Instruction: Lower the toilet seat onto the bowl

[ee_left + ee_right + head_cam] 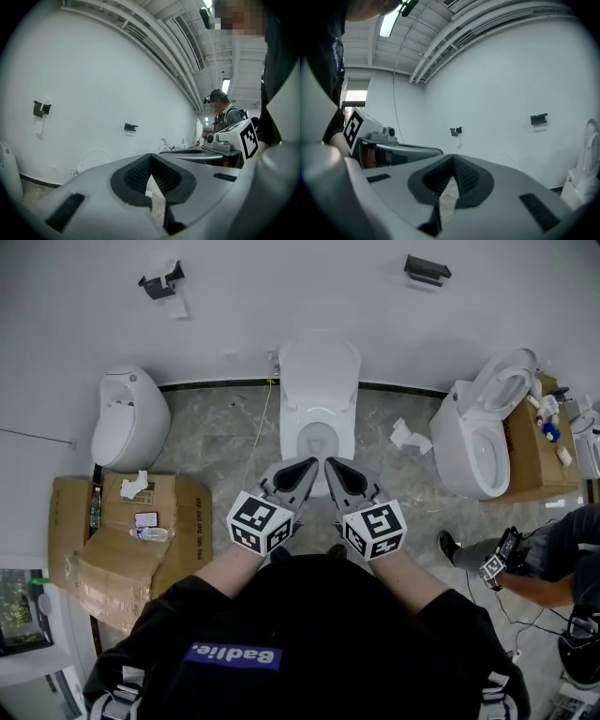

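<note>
The white toilet stands against the far wall in the head view, its seat and lid (320, 369) raised upright above the open bowl (319, 440). Both grippers hover side by side just in front of the bowl, pointing at it. The left gripper (301, 470) is shut with nothing between its pads, and so is the right gripper (340, 470). In the left gripper view the jaws (150, 164) meet at their tips and only wall and floor show beyond. The right gripper view shows the same closed jaws (452, 163). Neither touches the toilet.
A white urinal-like fixture (129, 427) sits left, with flattened cardboard boxes (122, 540) and a water bottle (150, 533) below it. A second toilet (480, 432) stands right beside a box. Crumpled paper (410, 435) lies on the floor. A person (548, 559) sits at right.
</note>
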